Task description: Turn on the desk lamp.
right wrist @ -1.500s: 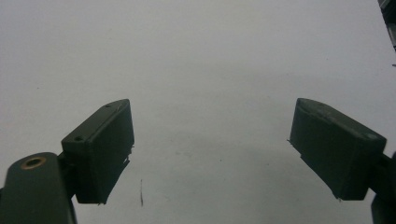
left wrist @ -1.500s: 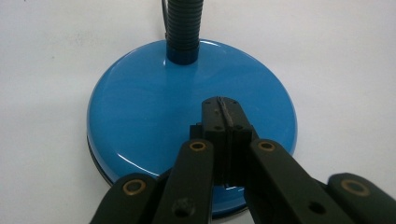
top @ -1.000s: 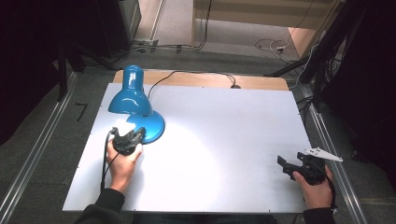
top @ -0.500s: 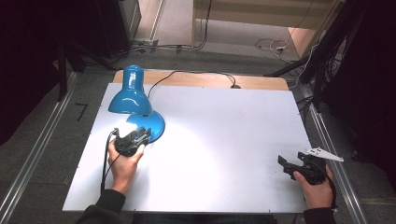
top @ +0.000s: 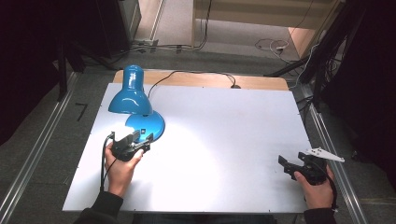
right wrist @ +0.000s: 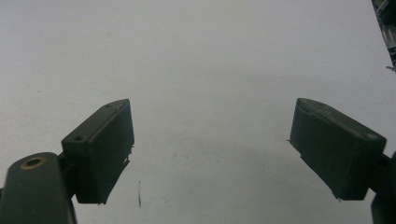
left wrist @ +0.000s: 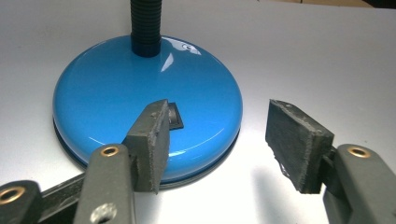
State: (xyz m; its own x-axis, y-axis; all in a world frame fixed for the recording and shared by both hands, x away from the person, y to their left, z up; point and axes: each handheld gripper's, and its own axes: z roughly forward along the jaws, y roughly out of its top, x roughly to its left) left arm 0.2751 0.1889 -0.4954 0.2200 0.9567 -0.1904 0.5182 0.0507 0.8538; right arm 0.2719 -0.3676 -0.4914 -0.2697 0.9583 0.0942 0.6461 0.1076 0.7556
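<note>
Over on the left side of the white table sits a blue desk lamp, and that's pretty much the whole show. No bins or boxes anywhere, so nothing is holding anything. The lamp is glossy painted metal: a round, low domed base with a ribbed black gooseneck coming up out of its middle, and a bell-shaped shade that leans over the base and throws a bright pool of light on the tabletop. A small dark rectangular switch is set into the dome.

The left gripper is right at the near edge of the base, jaws spread apart and gripping nothing. One grey, rough-looking pad hangs over the dome just beside the switch; the other pad is off the base, above bare table.

The right gripper is well apart, near the table's right front corner, jaws wide and released too, with plain matte white surface between them.

A black cord runs off the back edge, where a strip of bare wood shows. More cables lie on the floor behind.
</note>
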